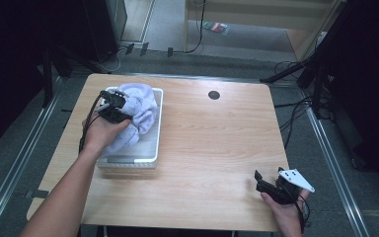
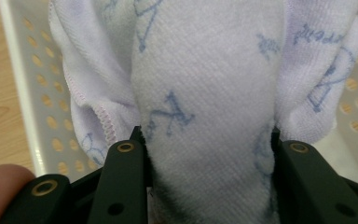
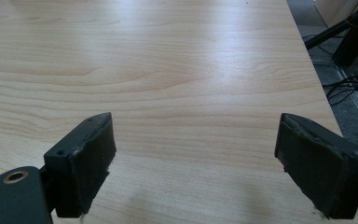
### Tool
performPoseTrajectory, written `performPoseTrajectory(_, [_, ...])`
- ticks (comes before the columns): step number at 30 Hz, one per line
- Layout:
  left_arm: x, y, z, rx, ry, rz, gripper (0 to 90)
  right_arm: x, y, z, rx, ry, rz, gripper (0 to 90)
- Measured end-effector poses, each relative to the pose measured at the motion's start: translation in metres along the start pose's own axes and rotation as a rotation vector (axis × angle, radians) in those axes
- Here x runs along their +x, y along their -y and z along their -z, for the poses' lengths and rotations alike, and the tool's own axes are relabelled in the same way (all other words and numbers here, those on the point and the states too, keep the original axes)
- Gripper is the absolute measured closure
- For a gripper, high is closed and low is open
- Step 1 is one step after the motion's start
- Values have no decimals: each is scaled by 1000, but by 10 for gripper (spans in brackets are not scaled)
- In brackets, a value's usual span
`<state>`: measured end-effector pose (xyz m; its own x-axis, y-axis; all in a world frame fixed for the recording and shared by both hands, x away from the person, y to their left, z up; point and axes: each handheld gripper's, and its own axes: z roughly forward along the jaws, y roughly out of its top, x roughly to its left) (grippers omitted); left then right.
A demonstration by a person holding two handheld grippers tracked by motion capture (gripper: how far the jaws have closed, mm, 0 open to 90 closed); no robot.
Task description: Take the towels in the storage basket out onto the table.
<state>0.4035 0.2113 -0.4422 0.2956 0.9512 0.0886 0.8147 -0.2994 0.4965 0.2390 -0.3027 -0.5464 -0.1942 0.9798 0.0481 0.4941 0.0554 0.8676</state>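
Near the table's (image 1: 217,148) right edge, right gripper (image 1: 267,185) rests with jaws apart; far left, left gripper (image 2: 207,144) clamps a lavender towel (image 2: 205,70) over a white tray (image 1: 159,123).

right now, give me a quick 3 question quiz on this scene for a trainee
1. True or false: the left gripper has its jaws closed on the pale printed cloth.
2. Where does the cloth lie? A) on the bare table B) in the white perforated tray C) on the floor
3. Fill in: the right gripper, near the table's front right corner, has its jaws ____.

Key: 1 true; 2 B; 3 open
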Motion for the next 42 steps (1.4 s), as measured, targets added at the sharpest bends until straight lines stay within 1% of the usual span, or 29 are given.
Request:
performPoseTrajectory(1, [0, -1, 4, -7, 1, -2, 606, 0, 0, 0, 0, 0, 1, 121])
performPoseTrajectory(2, [0, -1, 4, -7, 1, -2, 605, 0, 0, 0, 0, 0, 1, 121])
performPoseTrajectory(3, [-1, -3, 12, -21, 0, -6, 605, 0, 0, 0, 2, 2, 1, 121])
performPoseTrajectory(4, [-1, -3, 12, -21, 0, -6, 605, 0, 0, 0, 2, 2, 1, 121])
performPoseTrajectory(5, [-2, -5, 20, -31, 3, -15, 605, 0, 0, 0, 0, 0, 4, 121])
performPoseTrajectory(6, [-2, -5, 20, -31, 3, -15, 605, 0, 0, 0, 0, 0, 4, 121])
performPoseTrajectory(7, [-3, -7, 27, -40, 12, -18, 605, 0, 0, 0, 0, 1, 0, 121])
performPoseTrajectory(9, [-3, -9, 32, -45, 14, -26, 604, 0, 0, 0, 2, 1, 1, 121])
performPoseTrajectory(12, [-3, -11, 37, -50, 13, -27, 604, 1, 0, 0, 3, 2, 2, 121])
performPoseTrajectory(13, [-3, -12, 41, -57, 15, -18, 604, 0, 0, 0, 1, 1, 0, 121])
performPoseTrajectory(15, [-1, -13, 44, -58, 18, -25, 604, 0, 0, 0, 1, 0, -1, 121])
performPoseTrajectory(16, [-1, -13, 47, -62, 18, -19, 604, 0, 0, 0, 2, 1, 1, 121])
performPoseTrajectory(19, [-1, -14, 51, -68, 20, -19, 604, 1, 0, 0, 3, 1, 1, 121])
performPoseTrajectory(20, [-1, -16, 55, -72, 21, -26, 604, 0, 0, -1, 3, 1, 1, 121])
performPoseTrajectory(22, [-2, -17, 58, -76, 21, -22, 604, 0, 0, -1, 4, 1, 1, 121])
performPoseTrajectory(25, [-3, -19, 65, -80, 16, -36, 603, 1, 0, -1, 4, 2, 1, 121])
performPoseTrajectory(26, [-3, -19, 65, -80, 16, -36, 603, 1, 0, -1, 4, 2, 1, 121])
performPoseTrajectory(28, [-5, -21, 73, -86, 19, -49, 603, 1, 0, -1, 6, 1, 2, 121])
performPoseTrajectory(33, [-11, -25, 81, -102, 31, -57, 602, 1, 0, -1, 6, 2, 3, 122])
performPoseTrajectory(34, [-12, -26, 82, -105, 31, -65, 602, 1, 0, -1, 6, 2, 3, 121])
performPoseTrajectory(40, [-22, -30, 85, -107, 43, -87, 602, 1, 0, -1, 5, 2, 1, 121])
performPoseTrajectory(42, [-24, -31, 85, -107, 45, -87, 602, 1, 0, -1, 4, 1, 3, 121])
